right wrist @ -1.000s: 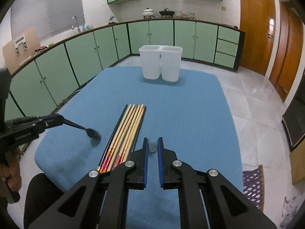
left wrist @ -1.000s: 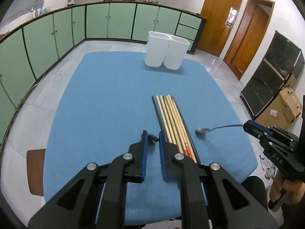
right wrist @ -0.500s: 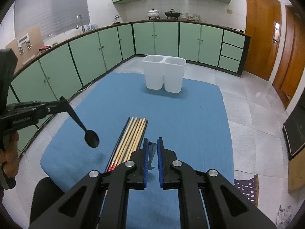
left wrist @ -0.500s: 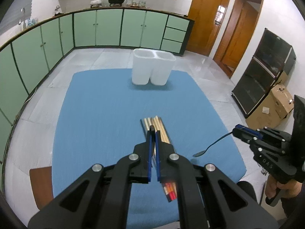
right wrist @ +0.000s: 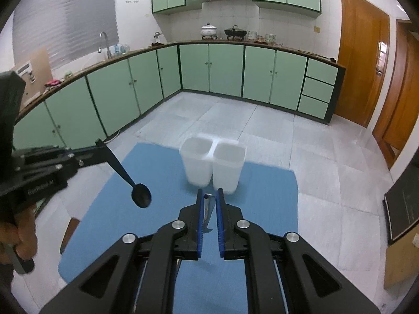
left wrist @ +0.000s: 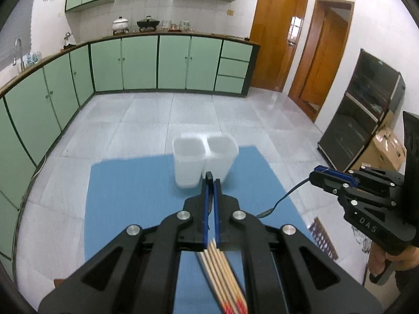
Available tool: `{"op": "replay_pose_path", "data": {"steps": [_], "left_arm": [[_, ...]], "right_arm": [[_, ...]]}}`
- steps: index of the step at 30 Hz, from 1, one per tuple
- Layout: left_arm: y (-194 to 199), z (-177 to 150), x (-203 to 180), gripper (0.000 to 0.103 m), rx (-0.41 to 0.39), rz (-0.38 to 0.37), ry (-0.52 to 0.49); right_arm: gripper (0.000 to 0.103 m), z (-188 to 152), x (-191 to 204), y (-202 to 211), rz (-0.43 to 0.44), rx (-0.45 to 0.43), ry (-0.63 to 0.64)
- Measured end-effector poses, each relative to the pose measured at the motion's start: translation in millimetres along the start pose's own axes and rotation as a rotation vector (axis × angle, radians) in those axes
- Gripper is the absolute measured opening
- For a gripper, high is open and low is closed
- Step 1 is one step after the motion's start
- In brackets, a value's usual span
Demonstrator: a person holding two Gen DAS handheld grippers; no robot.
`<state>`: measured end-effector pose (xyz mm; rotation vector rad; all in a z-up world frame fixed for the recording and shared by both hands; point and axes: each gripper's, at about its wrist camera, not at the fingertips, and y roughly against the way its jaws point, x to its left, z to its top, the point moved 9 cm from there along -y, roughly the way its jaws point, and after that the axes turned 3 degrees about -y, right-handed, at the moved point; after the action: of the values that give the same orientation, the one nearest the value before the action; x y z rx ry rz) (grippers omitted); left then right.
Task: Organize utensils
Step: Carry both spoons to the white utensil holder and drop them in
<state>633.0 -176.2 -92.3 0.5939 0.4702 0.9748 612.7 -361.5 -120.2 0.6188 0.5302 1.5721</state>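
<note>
My left gripper [left wrist: 210,177] is shut on the handle of a black spoon [right wrist: 141,195], which hangs bowl-down from its tips [right wrist: 100,146] in the right wrist view. My right gripper [right wrist: 209,192] is shut on a thin metal spoon [left wrist: 265,212]; its handle shows as a silvery strip between the jaws. In the left wrist view that gripper [left wrist: 317,172] is at the right, spoon drooping to the left. A white two-compartment holder [left wrist: 204,159] [right wrist: 213,167] stands at the far end of the blue table, ahead of both grippers. Several wooden chopsticks [left wrist: 222,274] lie in a row under the left gripper.
The blue-covered table [left wrist: 125,196] is ringed by grey tiled floor. Green cabinets [left wrist: 138,62] run along the back and left walls. Wooden doors [left wrist: 277,39], a black glass cabinet [left wrist: 361,120] and a cardboard box [left wrist: 387,146] are to the right. A brown seat edge [right wrist: 69,229] shows left of the table.
Both grippers have risen off the table with their spoons. The left jaws closed fully on the black spoon. The chopsticks have dropped toward the bottom of the left wrist view.
</note>
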Motion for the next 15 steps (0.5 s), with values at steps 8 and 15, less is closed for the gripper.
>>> {"op": "replay_pose_path", "data": {"steps": [8,15], "left_arm": [[-63,78,13,0.003,-0.052,0.033,0.019],[-148,78,25,0.003,0.002,0.042,0.037]], "right_arm": [[0.009,83,-31,-70,-0.05,-0.023,-0.06],[0.009,81,-57,-151,-0.093,0.037,-0.078]]}}
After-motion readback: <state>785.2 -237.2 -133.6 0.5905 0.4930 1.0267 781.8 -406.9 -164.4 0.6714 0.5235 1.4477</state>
